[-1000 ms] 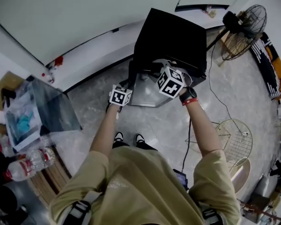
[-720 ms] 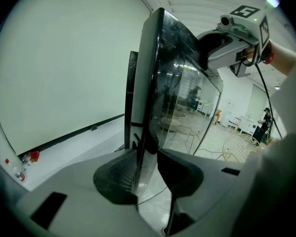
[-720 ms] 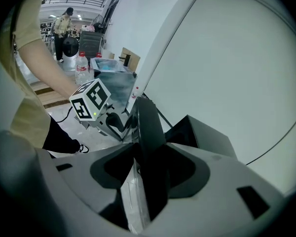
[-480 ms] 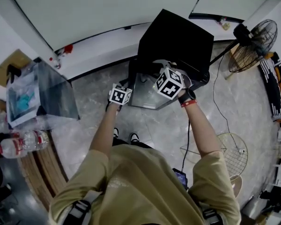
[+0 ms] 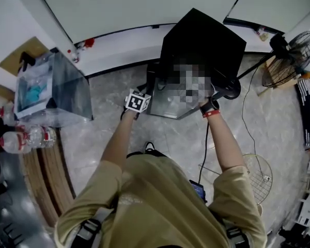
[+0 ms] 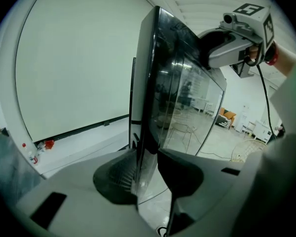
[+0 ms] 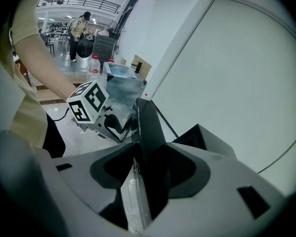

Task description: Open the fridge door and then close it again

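Grey plastic left gripper (image 6: 147, 177): jaws closed onto the edge of the fridge door (image 6: 173, 107), with one dark pad pressed to each face of the glass panel. Right gripper (image 7: 142, 177): jaws likewise pinching the same door at another point on its edge, the panel standing between the pads. Each gripper shows in the other's camera, carrying its marker cube. Fridge (image 5: 204, 40): small and black, on a pale stone floor (image 5: 119, 133) beside a white wall (image 5: 119, 9). Its door is swung out from the cabinet front, directly ahead of the person. Right wrist: black watch with red band (image 5: 210, 109). Left of fridge: clear storage box (image 5: 51, 89) with teal contents, and water bottles (image 5: 23, 138) near it. Right of fridge: pedestal fan (image 5: 292, 61) and a loose wire fan guard (image 5: 256, 174) on the floor.
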